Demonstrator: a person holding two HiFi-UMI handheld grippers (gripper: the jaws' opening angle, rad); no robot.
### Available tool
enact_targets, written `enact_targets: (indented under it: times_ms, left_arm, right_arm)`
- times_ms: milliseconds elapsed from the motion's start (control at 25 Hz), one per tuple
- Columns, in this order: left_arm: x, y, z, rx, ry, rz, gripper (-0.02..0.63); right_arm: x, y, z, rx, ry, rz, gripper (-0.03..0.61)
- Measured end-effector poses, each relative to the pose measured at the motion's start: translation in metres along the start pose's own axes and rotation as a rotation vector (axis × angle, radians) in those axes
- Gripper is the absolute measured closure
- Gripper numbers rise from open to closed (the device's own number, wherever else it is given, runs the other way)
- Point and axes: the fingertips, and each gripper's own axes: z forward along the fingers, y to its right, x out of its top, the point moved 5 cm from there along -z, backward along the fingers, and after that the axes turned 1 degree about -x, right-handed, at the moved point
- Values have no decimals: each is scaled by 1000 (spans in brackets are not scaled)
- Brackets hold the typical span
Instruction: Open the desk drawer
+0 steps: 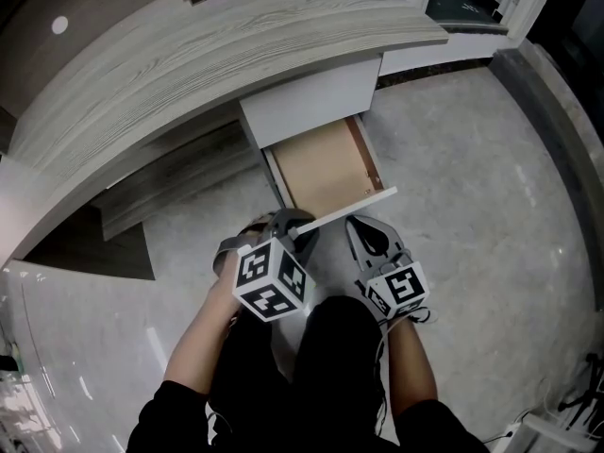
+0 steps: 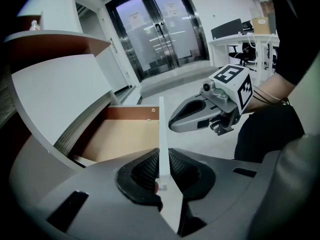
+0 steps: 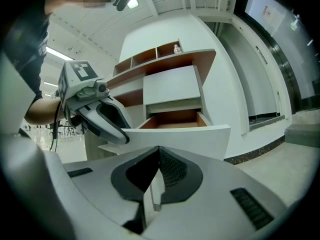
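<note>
Head view shows the left tool (image 1: 298, 225) clamped on the drawer front (image 1: 357, 205), to pull it from the counter (image 1: 189, 55); the right tool (image 1: 359, 229) hangs beside, closed and empty.

The drawer (image 1: 326, 163) stands out from under the bench (image 1: 236, 45), toward the person and above the floor (image 1: 472, 159). The drawer front (image 1: 354, 206) is at its near end. The left gripper (image 1: 294, 225) has fingers (image 2: 144, 170) on either side of that panel's left end. The right gripper (image 1: 359, 225) sits just right of it, before the panel.
</note>
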Motion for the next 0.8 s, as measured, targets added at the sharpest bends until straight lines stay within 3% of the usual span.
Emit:
enact_targets:
  times_ms: [800]
  left_arm:
    - [-6,10,9,-3,12,1,555]
  right_arm:
    - [-13,3,-4,-5,-34,8,572]
